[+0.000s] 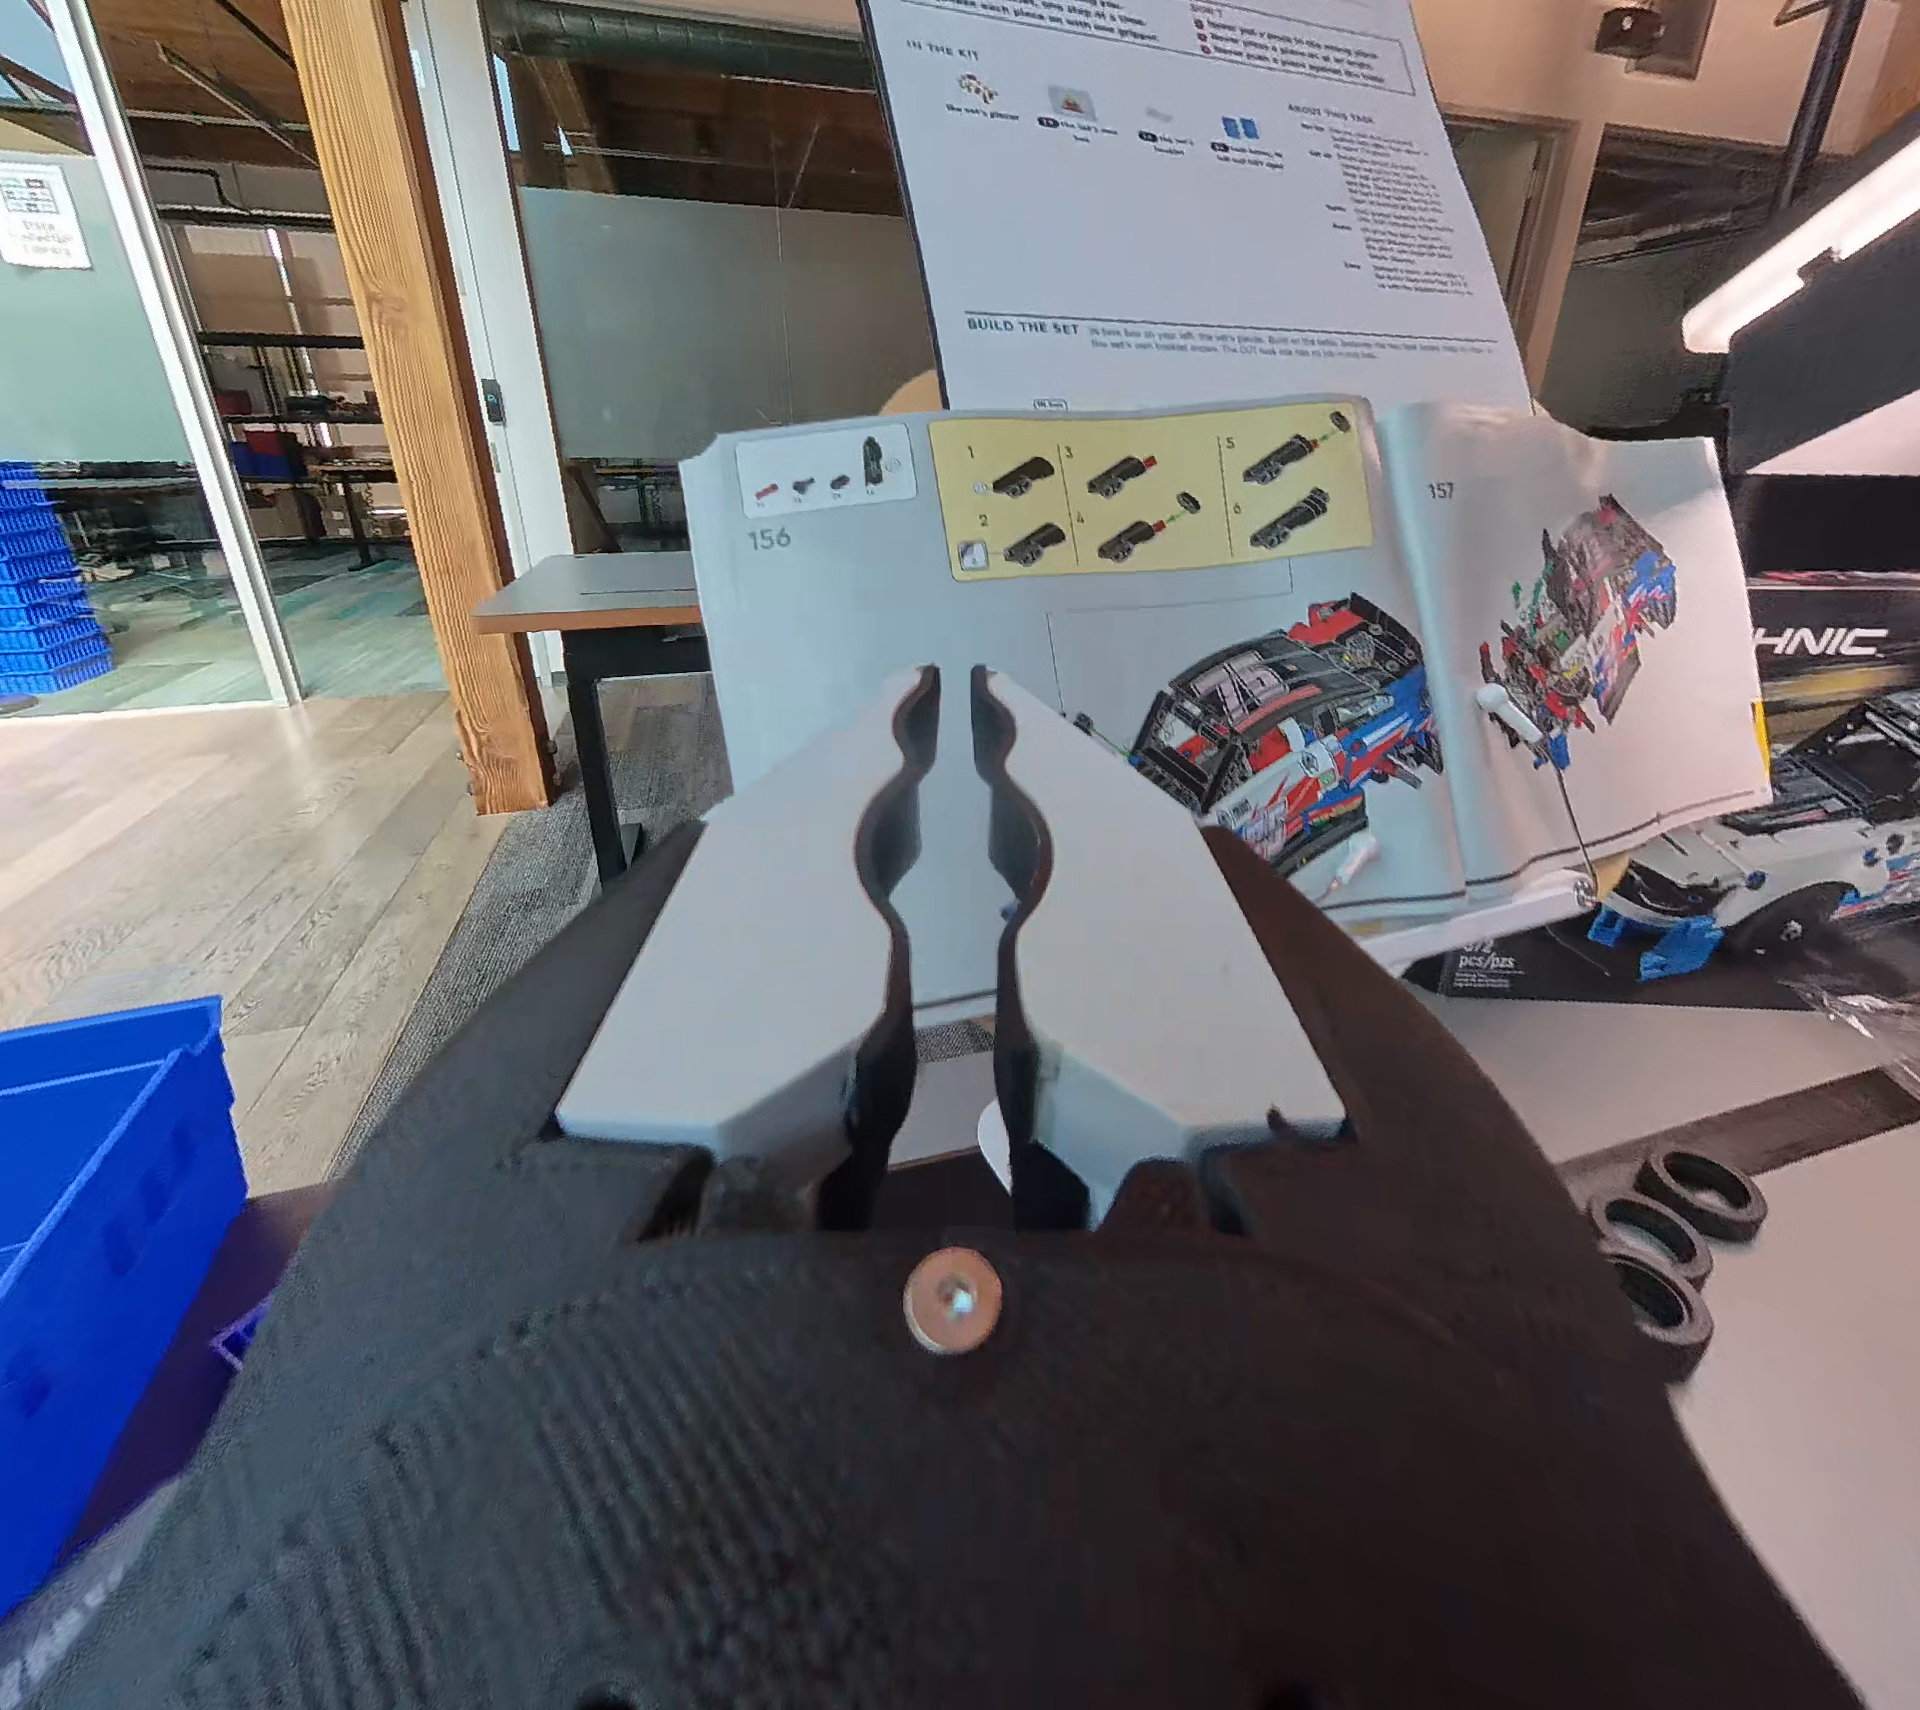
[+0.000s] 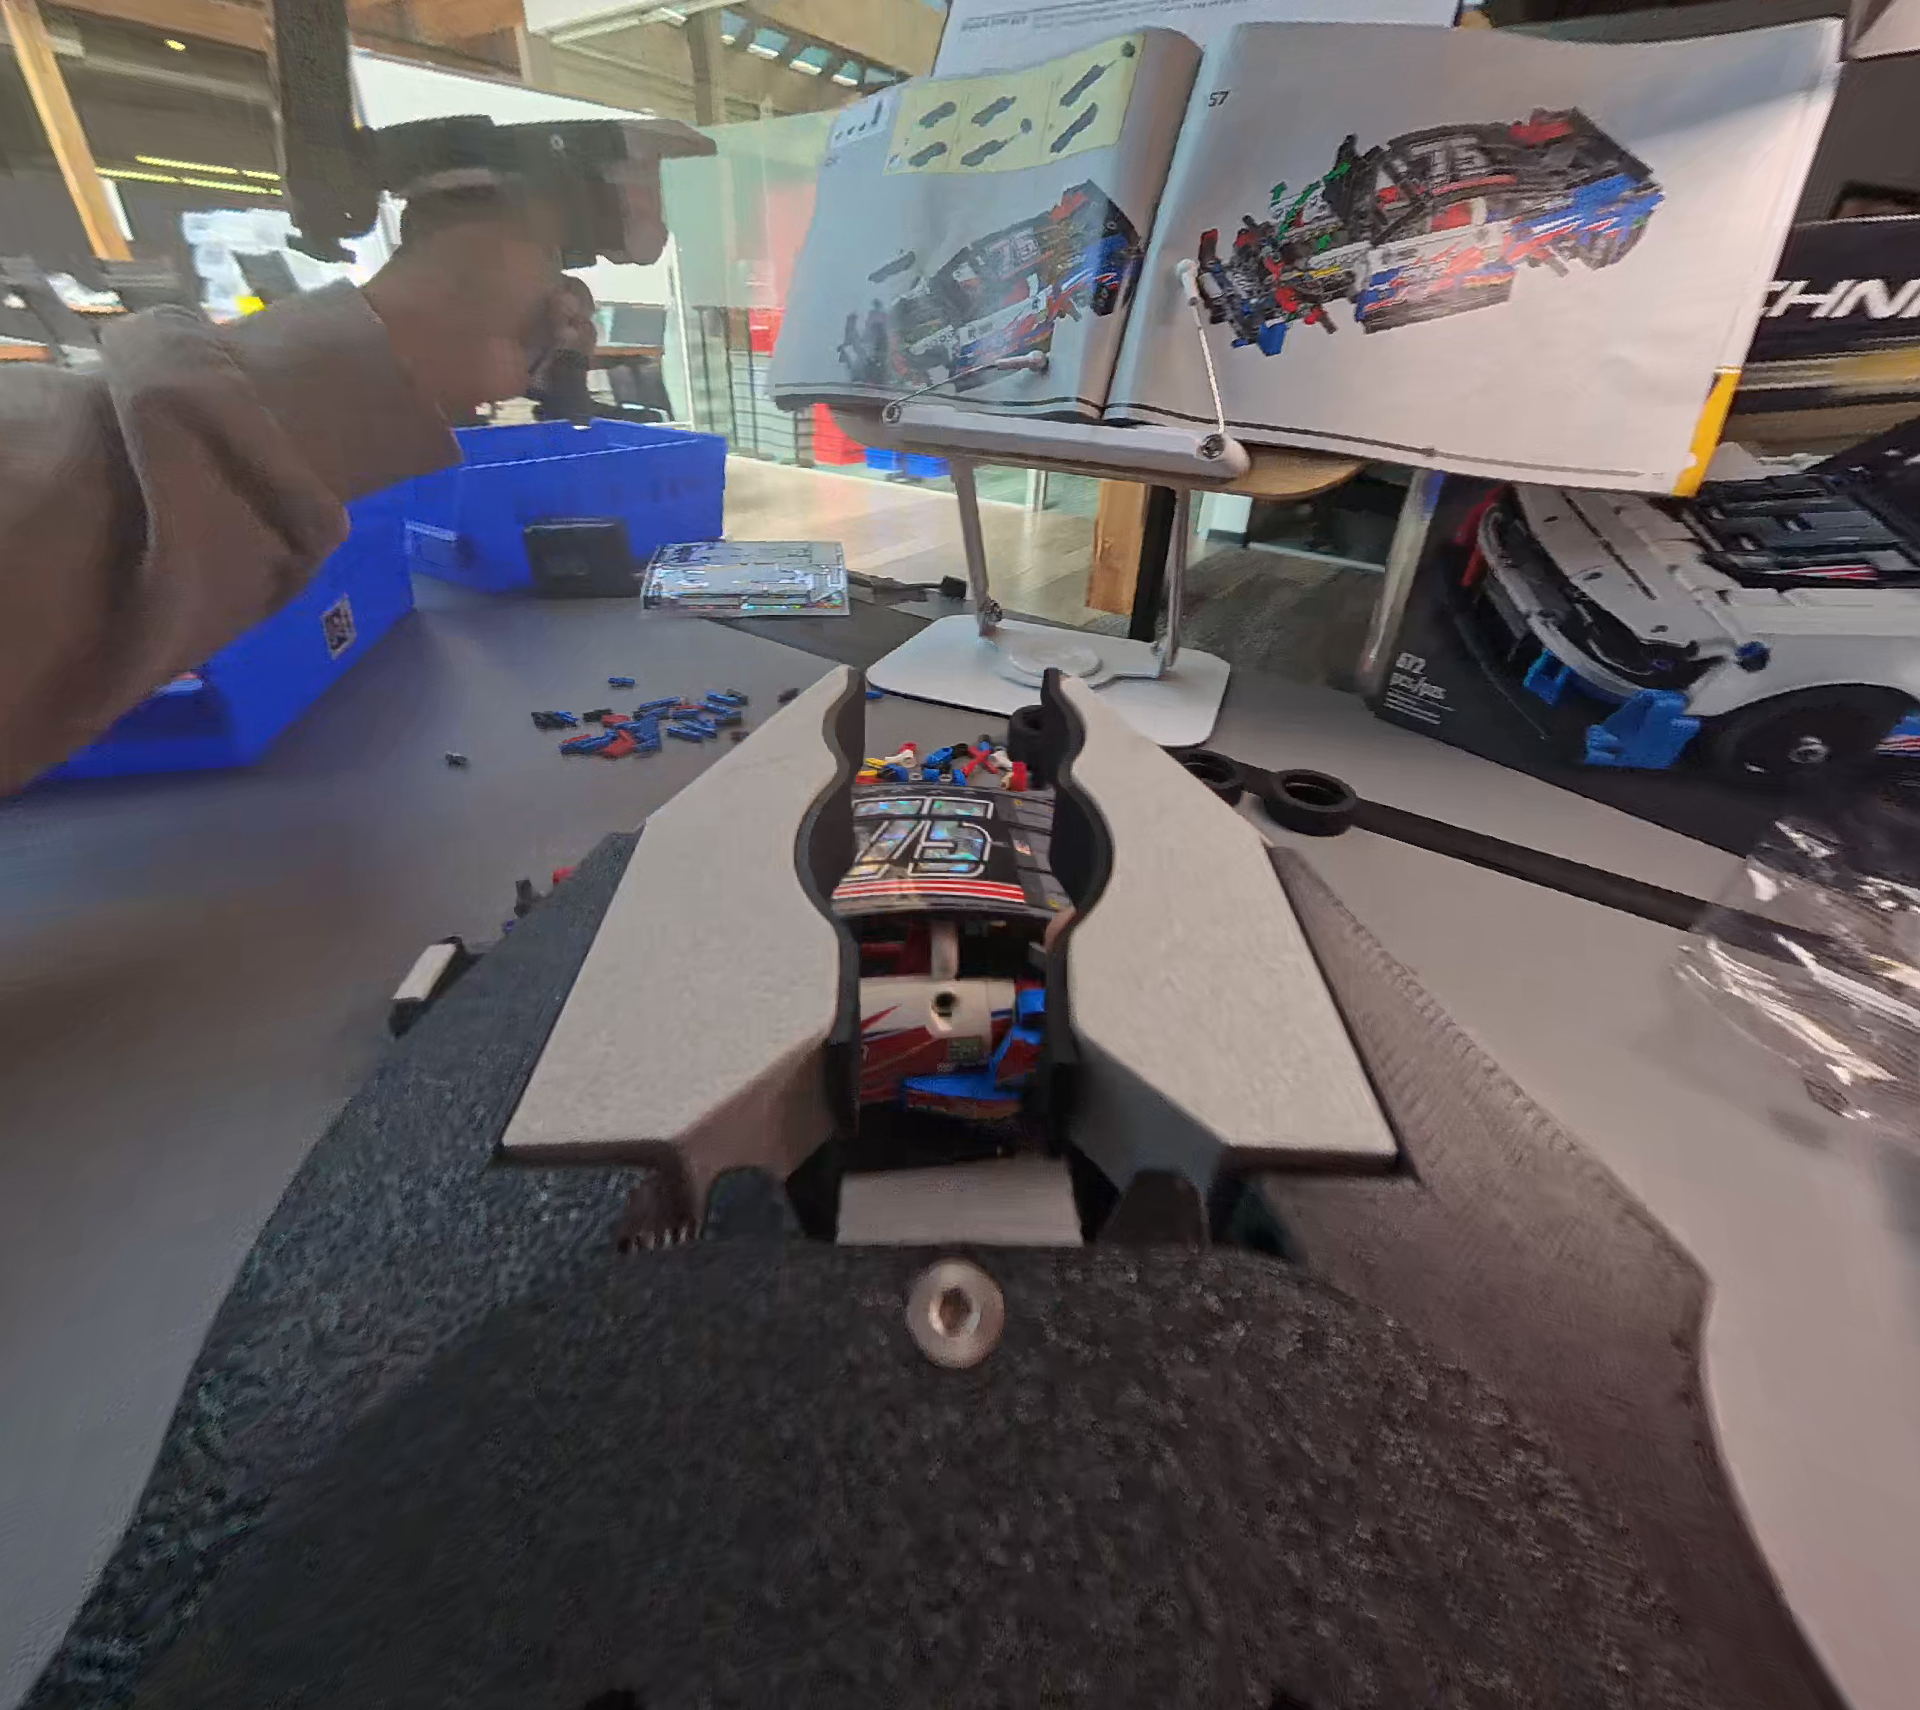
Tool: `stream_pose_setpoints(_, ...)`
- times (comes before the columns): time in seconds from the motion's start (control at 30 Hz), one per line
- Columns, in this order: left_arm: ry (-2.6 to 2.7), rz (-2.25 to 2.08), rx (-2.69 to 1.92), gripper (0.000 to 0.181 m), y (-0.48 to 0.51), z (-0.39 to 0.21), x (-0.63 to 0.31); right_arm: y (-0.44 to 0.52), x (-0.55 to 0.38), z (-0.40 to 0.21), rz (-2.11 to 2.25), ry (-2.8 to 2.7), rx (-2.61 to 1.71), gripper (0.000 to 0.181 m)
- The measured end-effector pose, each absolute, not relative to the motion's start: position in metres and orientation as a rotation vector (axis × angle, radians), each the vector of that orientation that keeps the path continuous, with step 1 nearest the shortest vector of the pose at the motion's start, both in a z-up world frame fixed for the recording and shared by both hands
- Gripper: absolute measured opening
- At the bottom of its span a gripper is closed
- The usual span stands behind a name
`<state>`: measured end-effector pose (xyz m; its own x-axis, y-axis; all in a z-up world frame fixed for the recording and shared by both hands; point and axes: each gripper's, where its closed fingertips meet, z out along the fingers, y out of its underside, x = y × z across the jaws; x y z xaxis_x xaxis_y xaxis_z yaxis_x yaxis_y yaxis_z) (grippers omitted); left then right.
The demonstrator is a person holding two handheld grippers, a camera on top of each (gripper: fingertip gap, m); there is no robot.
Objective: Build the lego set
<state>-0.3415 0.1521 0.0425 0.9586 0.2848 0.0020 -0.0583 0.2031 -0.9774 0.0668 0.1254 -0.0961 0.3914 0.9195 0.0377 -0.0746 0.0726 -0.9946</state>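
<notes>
My right gripper (image 2: 956, 694) is shut on the partly built lego car (image 2: 940, 943), which is red, white and blue with a black numbered roof, and holds it just above the grey table (image 2: 260, 933). My left gripper (image 1: 954, 675) is raised in front of the open instruction booklet (image 1: 1143, 621). Its fingers are almost together with nothing between them. Loose small red, blue and black pieces (image 2: 655, 725) lie on the table to the left of and beyond the car. Black tyres (image 2: 1314, 798) lie to the right, and they also show in the left wrist view (image 1: 1662, 1245).
The booklet (image 2: 1299, 237) rests on a white stand (image 2: 1049, 673) with a printed sheet (image 1: 1143, 154) behind it. The set's box (image 2: 1662, 621) stands at the right. Blue bins (image 2: 561, 497) and a sticker sheet (image 2: 748, 580) are at the left, a sleeve (image 2: 208, 465) above them. A clear plastic bag (image 2: 1818, 985) lies at the right. My hands' fingertips stand some 45 centimeters from each other.
</notes>
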Motion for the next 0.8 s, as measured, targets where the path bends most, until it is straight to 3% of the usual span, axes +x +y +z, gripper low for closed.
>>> stream_pose_setpoints(0.2,-0.199,0.23,-1.373,0.0,0.193,0.07,-0.394,0.146,0.092,-0.107,0.733,-0.857,-1.229,0.023)
stream_pose_setpoints(0.4,-0.195,0.253,-1.438,0.0,0.226,0.06,-0.421,0.154,0.094,-0.119,0.71,-0.856,-1.255,0.018)
stream_pose_setpoints(0.8,-0.102,0.204,-1.412,0.0,0.247,0.062,-0.396,0.16,0.088,-0.133,0.705,-0.877,-1.297,0.017)
